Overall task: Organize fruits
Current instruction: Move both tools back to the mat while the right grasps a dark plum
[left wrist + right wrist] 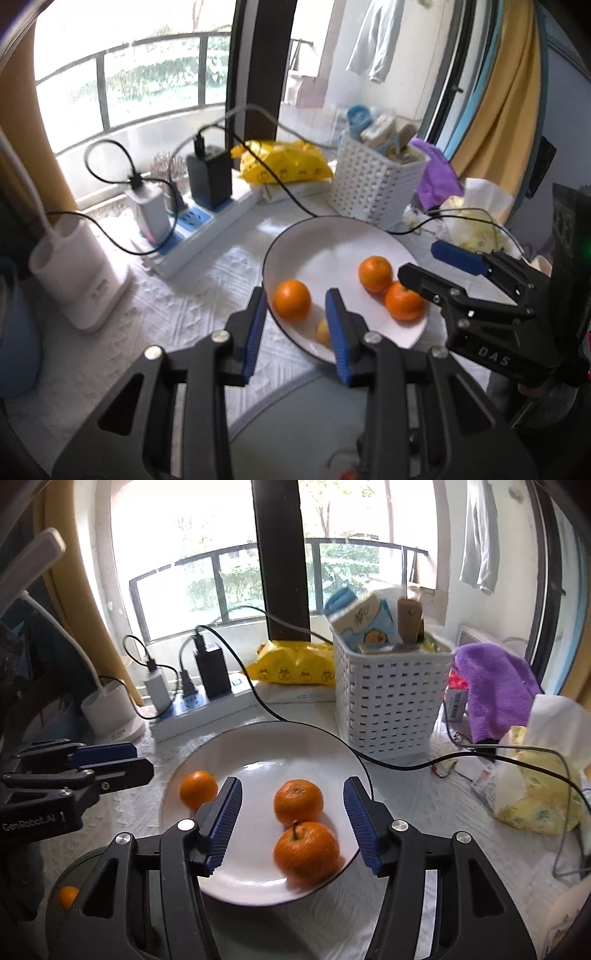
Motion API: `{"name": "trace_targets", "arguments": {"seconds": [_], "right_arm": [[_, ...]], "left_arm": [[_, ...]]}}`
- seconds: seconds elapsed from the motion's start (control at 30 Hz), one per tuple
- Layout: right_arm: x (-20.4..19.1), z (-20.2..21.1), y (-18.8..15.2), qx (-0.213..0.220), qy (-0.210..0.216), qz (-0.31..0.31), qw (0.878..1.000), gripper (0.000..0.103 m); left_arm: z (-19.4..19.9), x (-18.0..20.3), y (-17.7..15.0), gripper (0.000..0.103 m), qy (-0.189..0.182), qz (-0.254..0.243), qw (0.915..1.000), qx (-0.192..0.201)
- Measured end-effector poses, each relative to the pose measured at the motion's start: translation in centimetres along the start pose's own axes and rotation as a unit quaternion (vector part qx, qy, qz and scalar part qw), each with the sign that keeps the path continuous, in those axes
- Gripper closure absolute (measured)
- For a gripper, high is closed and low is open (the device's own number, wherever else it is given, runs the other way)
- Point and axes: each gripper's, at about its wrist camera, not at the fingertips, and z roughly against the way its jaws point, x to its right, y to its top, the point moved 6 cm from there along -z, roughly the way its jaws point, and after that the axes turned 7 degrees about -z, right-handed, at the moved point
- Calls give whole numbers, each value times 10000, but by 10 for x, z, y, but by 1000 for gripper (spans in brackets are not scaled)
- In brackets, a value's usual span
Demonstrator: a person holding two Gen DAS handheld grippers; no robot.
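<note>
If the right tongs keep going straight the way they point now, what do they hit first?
Probably the stemmed orange on the white plate; it lies between the open right tongs, though depth is uncertain.

Your left gripper [295, 328] tilts downward, its fingers [255, 325] set a modest gap apart with nothing pressed between them. Your right gripper [293, 819] also tilts downward, just beside the left; its blue-padded fingers [360, 823] stand wide apart, gripping nothing.
</note>
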Motion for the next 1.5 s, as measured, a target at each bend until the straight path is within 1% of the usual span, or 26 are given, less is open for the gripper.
{"name": "trace_targets", "arguments": {"seconds": [0.13,0.17,0.2,0.23,0.3,0.4,0.6,0.7,0.8,0.87,0.93,1.03,1.2,1.4,1.5], "right_arm": [[-15,27,-5,69,5,42,10000,43],[-19,33,-7,77,8,47,10000,43],[-22,38,-9,85,7,64,9999,43],[-26,44,-11,100,-2,100,9999,43],[-33,54,-16,129,5,132,9998,43],[-40,66,-23,148,39,126,9998,43],[-50,87,-34,162,257,208,9993,43],[-53,97,-41,173,340,279,9989,43],[-53,108,-48,207,402,286,9986,43],[-51,114,-53,228,418,296,9984,43],[-50,118,-57,226,395,292,9985,43],[-49,123,-66,169,430,323,9984,43],[-47,123,-78,25,545,482,9973,43],[-43,106,-96,-307,735,643,9947,43],[-43,95,-106,-527,817,728,9926,43]], "left_arm": [[30,3,-5,67,1,8,9997,231],[39,3,-8,64,-20,18,9996,268],[44,4,-10,56,-34,15,9995,302],[51,5,-12,56,-64,19,9993,368],[65,7,-17,56,-85,4,9989,470],[81,9,-24,56,0,17,9984,562],[114,19,-42,56,158,42,9967,793],[126,23,-55,56,263,84,9963,818],[136,27,-70,56,263,156,9961,829],[140,31,-82,56,265,109,9964,799],[143,34,-91,56,327,108,9963,786],[141,41,-106,56,259,214,9970,692],[121,54,-126,56,191,432,9978,466],[91,68,-144,56,147,584,9982,23],[81,69,-147,56,209,602,9979,-141]]}}
